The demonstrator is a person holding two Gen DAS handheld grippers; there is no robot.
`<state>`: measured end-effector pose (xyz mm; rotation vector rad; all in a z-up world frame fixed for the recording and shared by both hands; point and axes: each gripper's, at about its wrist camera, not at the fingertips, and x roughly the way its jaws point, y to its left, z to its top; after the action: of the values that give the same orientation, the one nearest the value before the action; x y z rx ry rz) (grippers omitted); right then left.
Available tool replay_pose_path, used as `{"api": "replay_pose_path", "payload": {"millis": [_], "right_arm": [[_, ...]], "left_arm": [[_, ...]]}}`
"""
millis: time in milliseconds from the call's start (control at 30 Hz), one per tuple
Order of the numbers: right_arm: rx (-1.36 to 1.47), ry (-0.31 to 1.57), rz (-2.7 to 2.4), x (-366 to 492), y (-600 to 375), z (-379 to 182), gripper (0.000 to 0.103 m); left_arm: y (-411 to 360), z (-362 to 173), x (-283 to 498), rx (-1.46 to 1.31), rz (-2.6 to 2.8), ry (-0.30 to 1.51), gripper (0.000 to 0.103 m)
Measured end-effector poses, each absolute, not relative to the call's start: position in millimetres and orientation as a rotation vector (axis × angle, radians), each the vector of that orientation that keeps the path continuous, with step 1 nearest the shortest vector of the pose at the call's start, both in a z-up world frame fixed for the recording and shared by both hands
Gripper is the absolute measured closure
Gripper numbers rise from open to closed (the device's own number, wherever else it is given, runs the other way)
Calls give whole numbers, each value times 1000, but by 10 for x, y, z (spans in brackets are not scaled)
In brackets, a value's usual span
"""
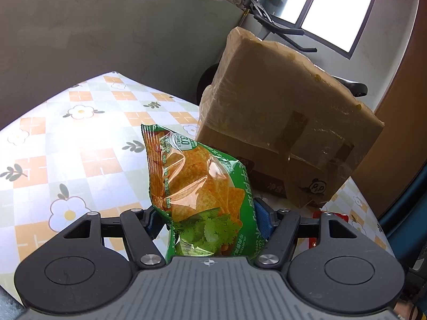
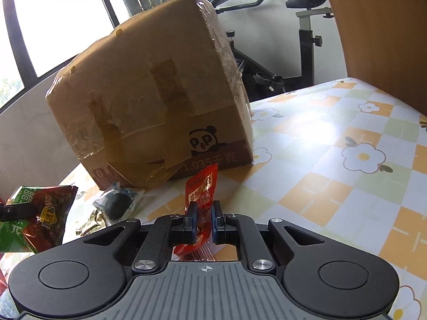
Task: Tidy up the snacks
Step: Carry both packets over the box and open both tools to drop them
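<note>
Right wrist view — taped cardboard box [image 2: 149, 101] closed — contents hidden.

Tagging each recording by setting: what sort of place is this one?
Probably a room in a home: a table with a flowered cloth, an exercise bike by the windows, and a taped cardboard box with snack packets around it.

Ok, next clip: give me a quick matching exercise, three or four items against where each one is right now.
Items:
1. green chip bag
2. red snack packet
3. cardboard box
4. dark round wrapped snack

Places:
A. lying on the tablecloth in front of the box
B. in the right gripper
C. in the left gripper
D. standing on the table

Pairs: 1-C, 2-B, 3-D, 4-A
</note>
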<state>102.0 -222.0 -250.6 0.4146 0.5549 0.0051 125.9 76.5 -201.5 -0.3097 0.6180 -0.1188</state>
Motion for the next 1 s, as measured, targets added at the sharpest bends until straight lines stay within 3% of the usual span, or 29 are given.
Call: {"api": "replay_pose_path", "payload": {"millis": [500, 767, 1000], "right_arm": [[223, 356, 14, 918, -2392, -1395, 94], [181, 234, 45, 1149, -2562, -644, 94], [144, 215, 70, 1477, -2588, -307, 94]], "left_arm": [[879, -909, 1263, -272, -252, 329, 33], [607, -459, 1497, -210, -293, 262, 33], [377, -254, 1819, -161, -306, 263, 33]]}}
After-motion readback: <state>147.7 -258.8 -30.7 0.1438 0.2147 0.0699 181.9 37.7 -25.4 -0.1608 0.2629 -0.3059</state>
